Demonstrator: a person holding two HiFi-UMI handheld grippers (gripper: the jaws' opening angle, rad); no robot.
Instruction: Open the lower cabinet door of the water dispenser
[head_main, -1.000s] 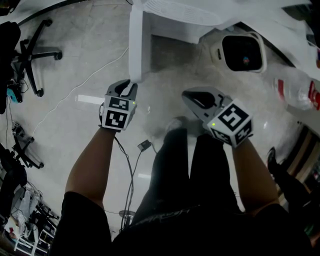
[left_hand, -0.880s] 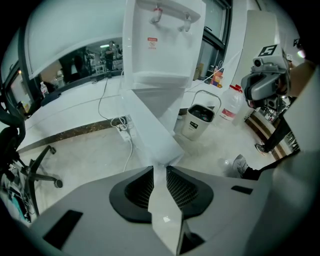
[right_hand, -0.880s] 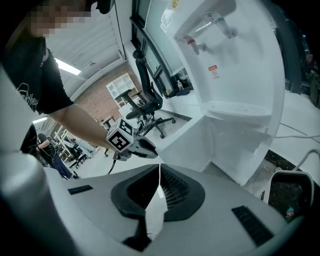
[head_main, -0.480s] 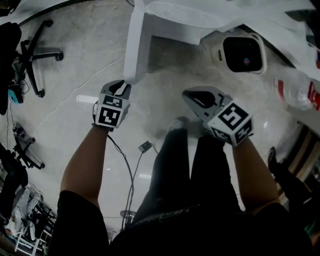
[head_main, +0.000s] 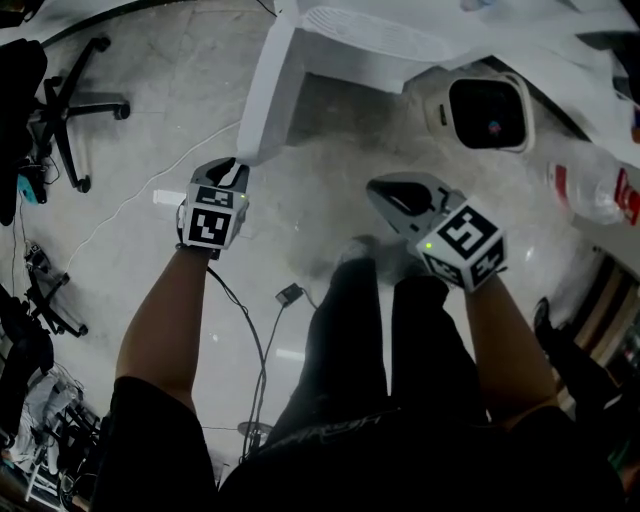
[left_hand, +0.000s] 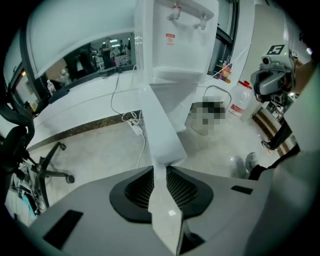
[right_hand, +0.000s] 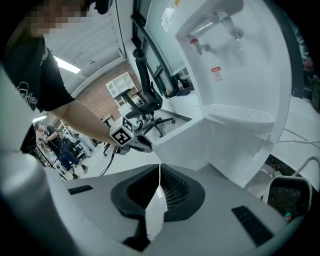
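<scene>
While I run the rig from a distance, the left tongs (head_main: 233, 168) are clamped on the free edge of the lower cabinet door (head_main: 268, 90). The left gripper view shows the white panel pinched between the ribbed black pads (left_hand: 139, 187).

The door stands swung out from the base of the water dispenser (left_hand: 175, 40). Its far side meets the cabinet and its free edge points toward the person.

The right tongs (head_main: 380, 192) hang apart from the door, over the pale floor (head_main: 180, 120) in front of the person's legs. The right gripper view shows their jaws drawn together with nothing between them. From that same view the dispenser's two taps (right_hand: 198, 42) and its drip tray (right_hand: 240, 114) rise above the open door.

On the floor to the dispenser's right sit a white appliance with a dark window (head_main: 485, 105) and a clear water bottle (head_main: 590, 180). An office chair (head_main: 70, 100) stands well off to the left. A thin dark cable (head_main: 262, 345) trails down beside the person's left leg.
</scene>
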